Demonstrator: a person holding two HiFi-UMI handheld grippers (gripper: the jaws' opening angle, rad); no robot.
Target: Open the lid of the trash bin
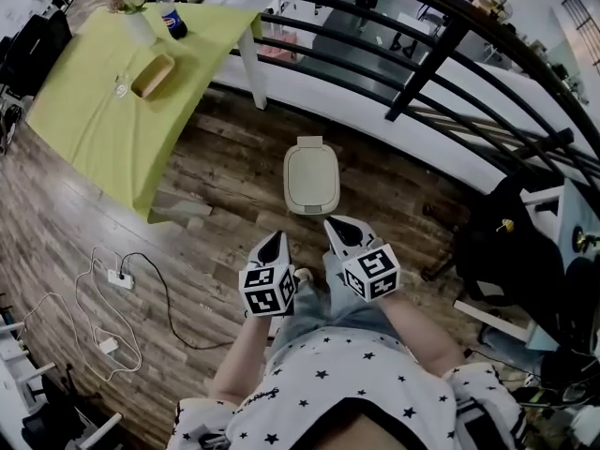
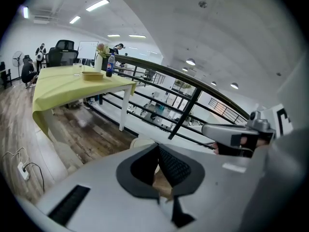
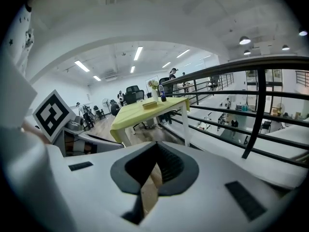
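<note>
As the trash bin (image 1: pixel 310 206) stands on the wood floor (image 1: pixel 225 162) by the railing (image 1: pixel 441 50), lid (image 1: pixel 311 174) down: left gripper (image 1: pixel 275 243) and right gripper (image 1: pixel 339 229), jaws together, empty, poised short of it, seemingly before approach.

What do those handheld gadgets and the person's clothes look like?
The left gripper and right gripper are pale grey pointed wedges with black ribbed pads and a white cube bearing black square markers each. The top is white with black stars.
</note>
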